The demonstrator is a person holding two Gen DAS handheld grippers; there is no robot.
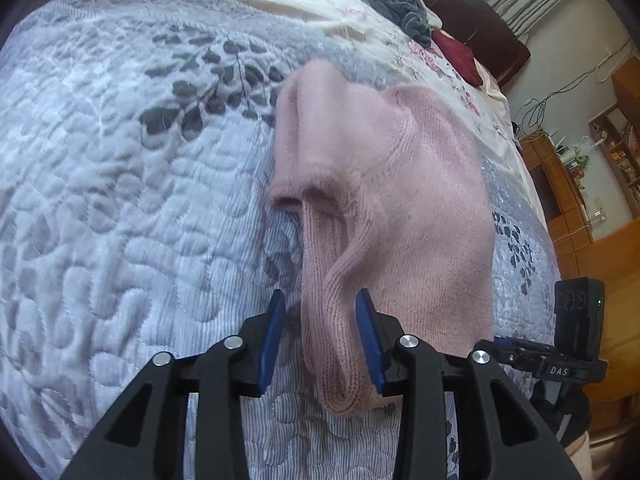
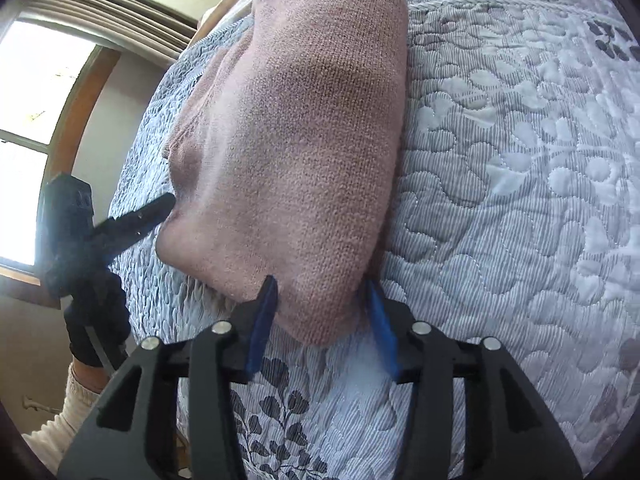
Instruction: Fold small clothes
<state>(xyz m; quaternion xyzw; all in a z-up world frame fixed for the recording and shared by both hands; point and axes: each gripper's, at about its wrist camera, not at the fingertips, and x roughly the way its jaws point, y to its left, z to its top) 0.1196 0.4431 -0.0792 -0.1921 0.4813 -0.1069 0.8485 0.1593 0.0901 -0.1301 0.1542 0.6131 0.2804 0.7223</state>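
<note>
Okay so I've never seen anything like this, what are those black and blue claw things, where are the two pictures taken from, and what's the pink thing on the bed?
No robot here: a person holds a two-finger gripper in each hand, with a wide-angle camera on each looking forward along its blue-padded fingers. One picture comes from the left gripper, the other from the right gripper. Both look down on a grey-and-white quilted bedspread with a leaf pattern. On it lies a pink knitted garment, partly folded. Each gripper has its jaws apart around an edge of the garment; neither is visibly clamped on it. Farther up the bed lie a dark grey cloth and something dark red.
</note>
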